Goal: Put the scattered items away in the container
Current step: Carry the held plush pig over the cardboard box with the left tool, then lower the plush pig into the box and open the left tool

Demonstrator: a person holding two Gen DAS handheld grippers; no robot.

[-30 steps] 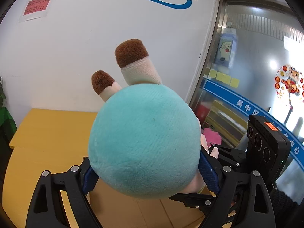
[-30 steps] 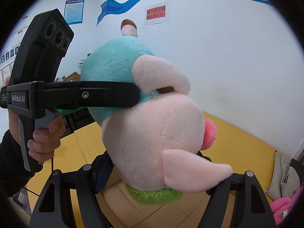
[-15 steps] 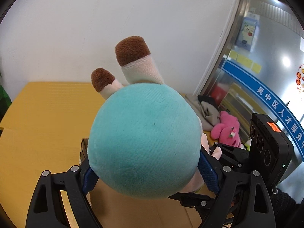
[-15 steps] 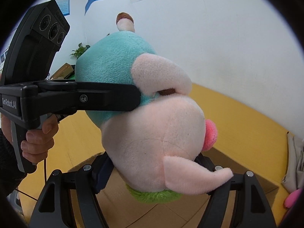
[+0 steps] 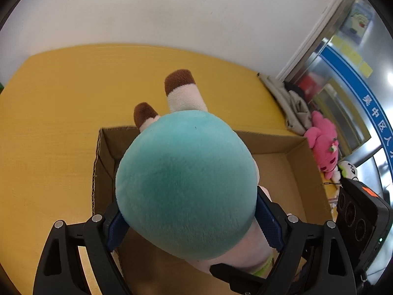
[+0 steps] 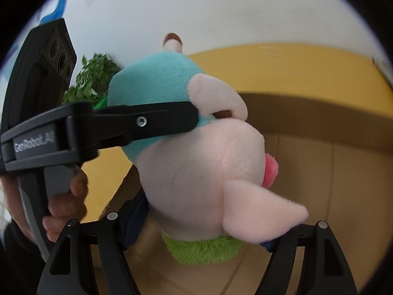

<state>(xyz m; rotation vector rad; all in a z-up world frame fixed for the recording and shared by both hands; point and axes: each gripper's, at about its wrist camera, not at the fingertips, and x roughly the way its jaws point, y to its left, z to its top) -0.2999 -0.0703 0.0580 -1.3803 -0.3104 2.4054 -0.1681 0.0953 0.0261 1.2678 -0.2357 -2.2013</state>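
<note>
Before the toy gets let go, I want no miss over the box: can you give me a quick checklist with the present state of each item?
1. Left gripper clamped on the plush pig: ok.
2. Right gripper clamped on the pig's head: ok.
3. Cardboard box open beneath the toy: ok.
4. Box floor under the pig free of other things: cannot tell, the toy hides it.
5. Pig low enough inside the box walls to release: cannot tell.
6. Pink plush outside the box, still to collect: not ok.
</note>
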